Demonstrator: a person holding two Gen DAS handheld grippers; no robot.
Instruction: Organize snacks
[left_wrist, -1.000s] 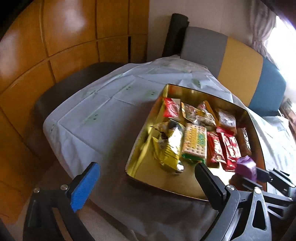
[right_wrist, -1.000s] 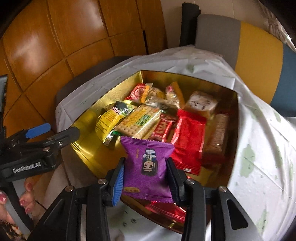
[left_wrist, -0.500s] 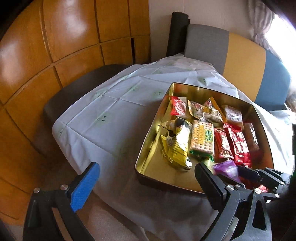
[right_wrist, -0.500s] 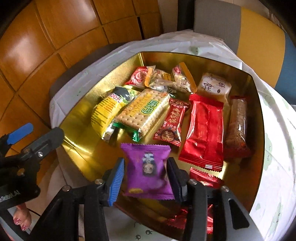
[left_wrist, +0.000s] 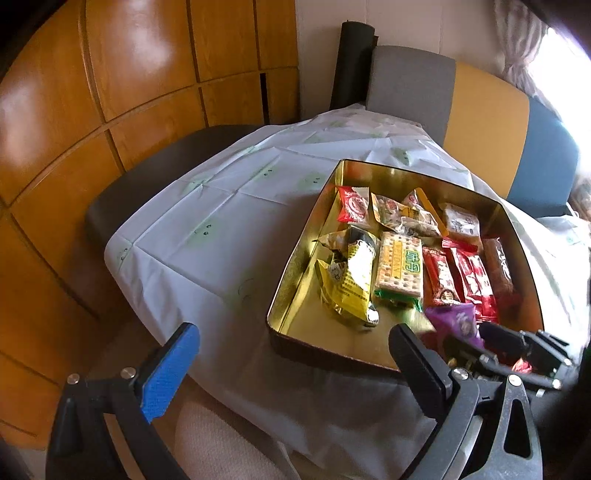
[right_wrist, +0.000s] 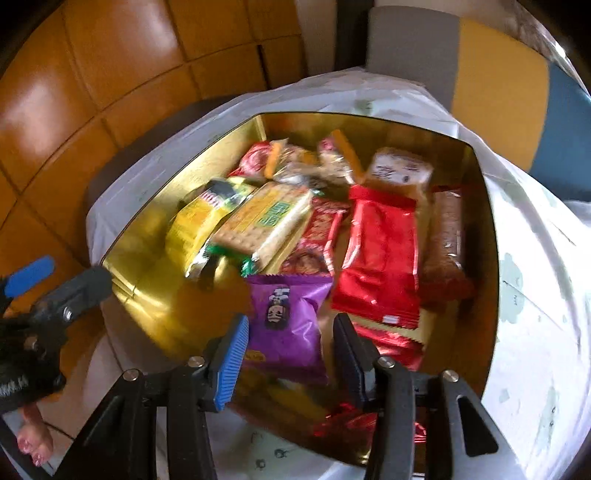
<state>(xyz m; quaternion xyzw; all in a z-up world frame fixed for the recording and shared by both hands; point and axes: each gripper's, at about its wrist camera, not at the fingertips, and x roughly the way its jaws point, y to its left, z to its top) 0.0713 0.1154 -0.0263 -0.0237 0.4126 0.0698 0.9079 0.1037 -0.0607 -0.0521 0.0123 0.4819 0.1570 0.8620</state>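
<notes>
Purple packet (right_wrist: 286, 321) released into gold tin (right_wrist: 147, 295); right hand-held gripper (right_wrist: 291, 350) jaws parted, left hand-held gripper (left_wrist: 295, 354) wide open.

Gold tin (right_wrist: 484, 229): polished metal, mirror-glossy. Purple packet (right_wrist: 291, 321): shiny plastic film. Tablecloth (left_wrist: 229, 229): matt, creased. Wall panels (left_wrist: 129, 66): glossy wood.

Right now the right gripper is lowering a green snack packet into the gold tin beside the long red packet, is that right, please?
Not quite: the packet is purple, not green. The right wrist view shows it between the fingers of the right gripper, whose jaws have just been opening, over the gold tin, beside the long red packet.
</notes>
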